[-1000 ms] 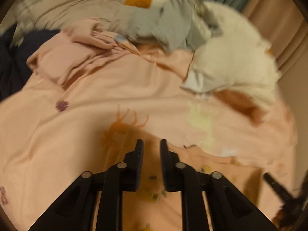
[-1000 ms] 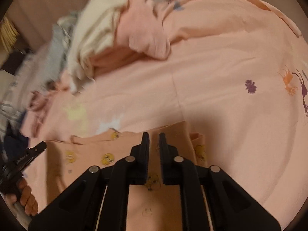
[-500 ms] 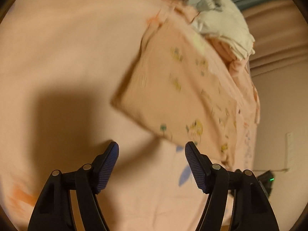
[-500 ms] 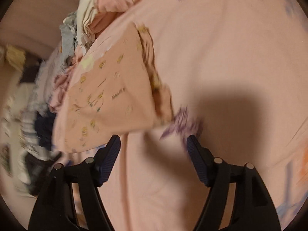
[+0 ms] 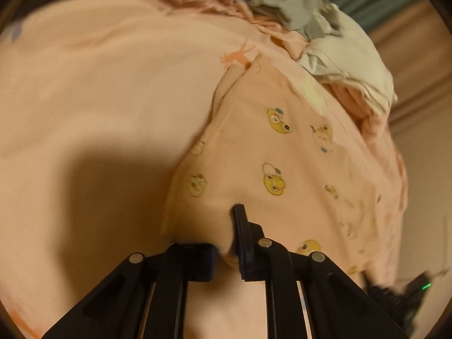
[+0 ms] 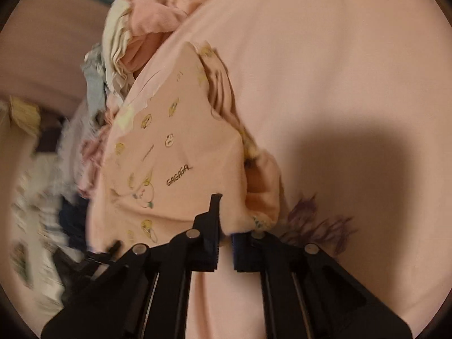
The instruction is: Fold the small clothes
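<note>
A small peach garment with yellow duck prints (image 5: 282, 155) lies folded on the pink bed sheet (image 5: 99, 84). My left gripper (image 5: 226, 240) is shut on its near left corner; the cloth covers the left finger. In the right wrist view the same garment (image 6: 175, 152) shows "GAGAGA" lettering. My right gripper (image 6: 224, 231) is shut on its near right corner, with cloth over the right finger.
A heap of unfolded clothes, white, grey and pink (image 5: 325, 36), lies behind the garment, beside a goose plush. More clothes (image 6: 127, 42) are piled at the left in the right wrist view. The other gripper (image 5: 401, 293) shows at the lower right.
Both grippers were open above the sheet half a second ago. Both have since moved onto the garment's near corners and closed on them.
</note>
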